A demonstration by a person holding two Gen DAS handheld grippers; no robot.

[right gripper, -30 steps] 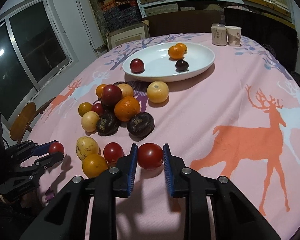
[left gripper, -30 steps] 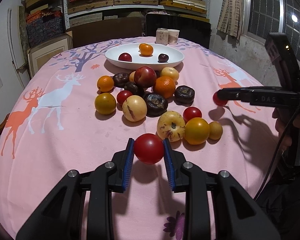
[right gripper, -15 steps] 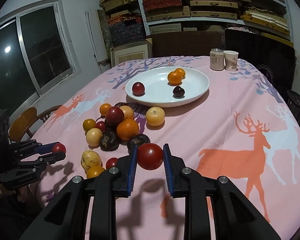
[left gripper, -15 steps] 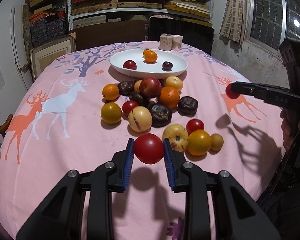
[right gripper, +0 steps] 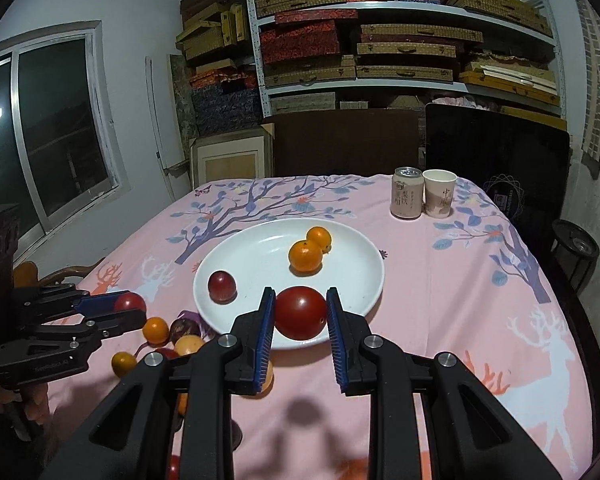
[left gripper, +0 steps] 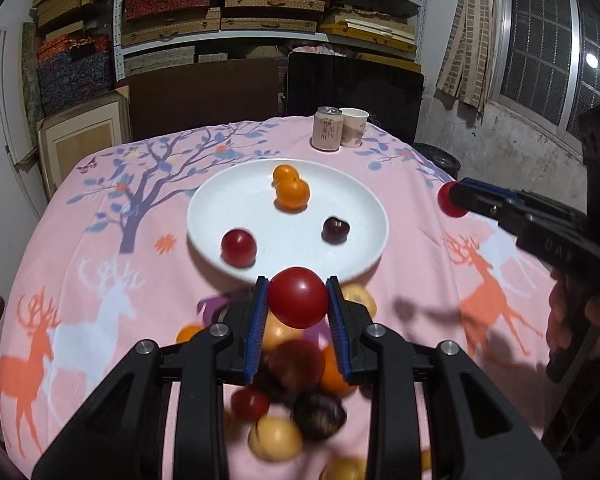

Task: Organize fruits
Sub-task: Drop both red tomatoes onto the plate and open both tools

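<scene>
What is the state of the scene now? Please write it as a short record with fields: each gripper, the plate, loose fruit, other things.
left gripper: jaws shut on a red tomato, above the near rim of the plate
right gripper: jaws shut on a second red tomato, also near the plate
white plate: holds two oranges, one red plum, one dark plum
loose fruit pile: on the pink tablecloth, before the plate
other things: a can and a paper cup, behind the plate

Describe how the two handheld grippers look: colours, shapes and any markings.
Both the left gripper and right gripper are matte black angular plastic with silver screws and ribbed blue pads on the fingers. Each has a pistol-style black handle and faint embossed lettering on its side.
</scene>
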